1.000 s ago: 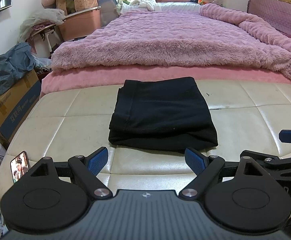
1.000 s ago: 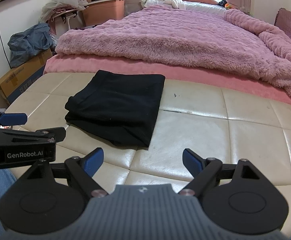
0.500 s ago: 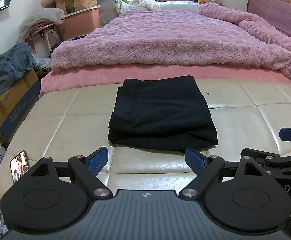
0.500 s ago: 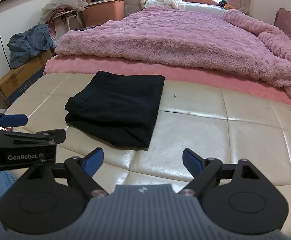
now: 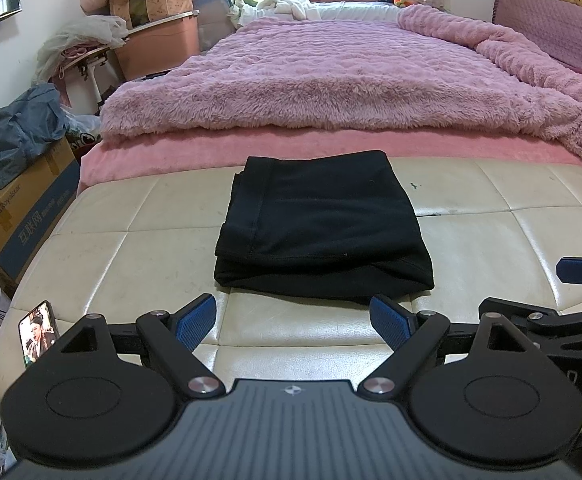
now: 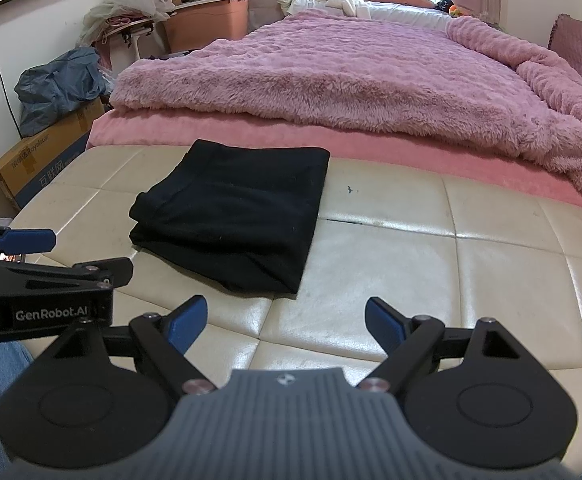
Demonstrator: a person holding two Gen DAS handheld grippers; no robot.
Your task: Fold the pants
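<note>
The pants (image 5: pixel 323 224) lie folded on the bench (image 5: pixel 131 256), near its far edge, well apart from either end. Behind the bench stands the bed (image 5: pixel 251 148), with the blanket (image 5: pixel 331 80) on top of it. Left of the bench sits a cardboard box (image 5: pixel 23 208) — a bag (image 5: pixel 19 128) rests on it. A phone (image 5: pixel 38 334) lies on the bench's near left corner.

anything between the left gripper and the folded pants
Nothing: only bare cream cushion separates the left gripper from the pants, seen in the left wrist view.
</note>
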